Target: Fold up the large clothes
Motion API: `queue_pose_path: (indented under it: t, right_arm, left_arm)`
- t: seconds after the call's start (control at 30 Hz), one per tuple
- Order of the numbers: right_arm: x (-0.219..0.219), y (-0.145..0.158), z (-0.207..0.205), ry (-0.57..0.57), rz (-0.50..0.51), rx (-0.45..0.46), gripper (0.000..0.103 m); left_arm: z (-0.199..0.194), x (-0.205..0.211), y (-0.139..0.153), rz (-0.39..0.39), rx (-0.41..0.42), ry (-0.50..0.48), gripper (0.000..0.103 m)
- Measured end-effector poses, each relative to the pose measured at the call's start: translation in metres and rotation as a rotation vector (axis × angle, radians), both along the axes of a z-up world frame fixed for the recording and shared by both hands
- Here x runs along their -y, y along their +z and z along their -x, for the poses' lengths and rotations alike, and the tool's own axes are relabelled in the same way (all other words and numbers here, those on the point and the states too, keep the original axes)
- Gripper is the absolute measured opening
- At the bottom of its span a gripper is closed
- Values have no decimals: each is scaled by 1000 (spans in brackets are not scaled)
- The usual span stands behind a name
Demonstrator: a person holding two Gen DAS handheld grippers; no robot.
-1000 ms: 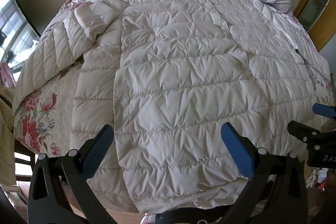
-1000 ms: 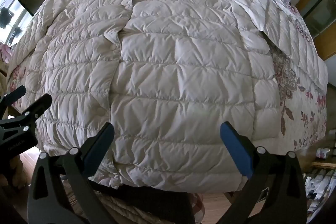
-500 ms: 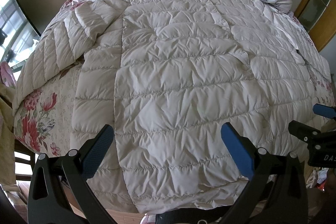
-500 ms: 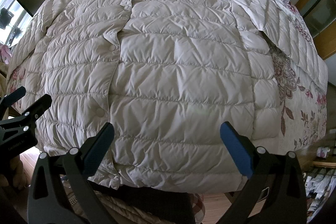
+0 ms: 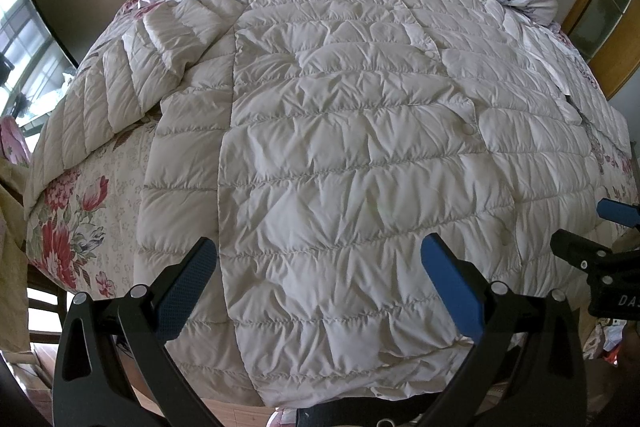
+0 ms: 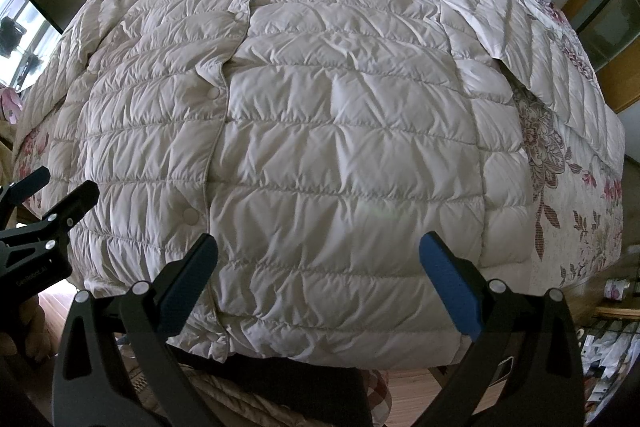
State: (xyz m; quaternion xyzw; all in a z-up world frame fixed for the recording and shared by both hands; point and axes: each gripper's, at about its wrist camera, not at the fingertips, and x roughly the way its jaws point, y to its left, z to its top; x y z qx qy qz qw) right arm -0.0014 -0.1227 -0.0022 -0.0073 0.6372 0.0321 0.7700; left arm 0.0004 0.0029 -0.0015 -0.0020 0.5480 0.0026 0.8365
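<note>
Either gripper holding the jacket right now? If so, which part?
Nothing held. Left gripper and right gripper both hover open above the quilted down jacket, near its hem.

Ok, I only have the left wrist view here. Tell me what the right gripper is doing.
Observer: The right gripper has its fingers wide apart, holding nothing, over the lower front of the down jacket.
Operator: Describe the sleeve on the right side.
Observer: That sleeve angles out from the body and lies flat on the floral bedspread, which shows in the gap between them.
Operator: Check the hem corner on that side.
Observer: The corner lies at the bed's near edge and is not folded over.
</note>
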Motion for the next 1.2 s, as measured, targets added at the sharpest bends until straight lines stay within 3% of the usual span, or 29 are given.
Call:
queue_pose_path:
  t: [1.2]
  right_arm:
    - [7,6,-7,1,-4,-3,101]
  left_arm:
    - [0,-2,-4,7,-8,5,102]
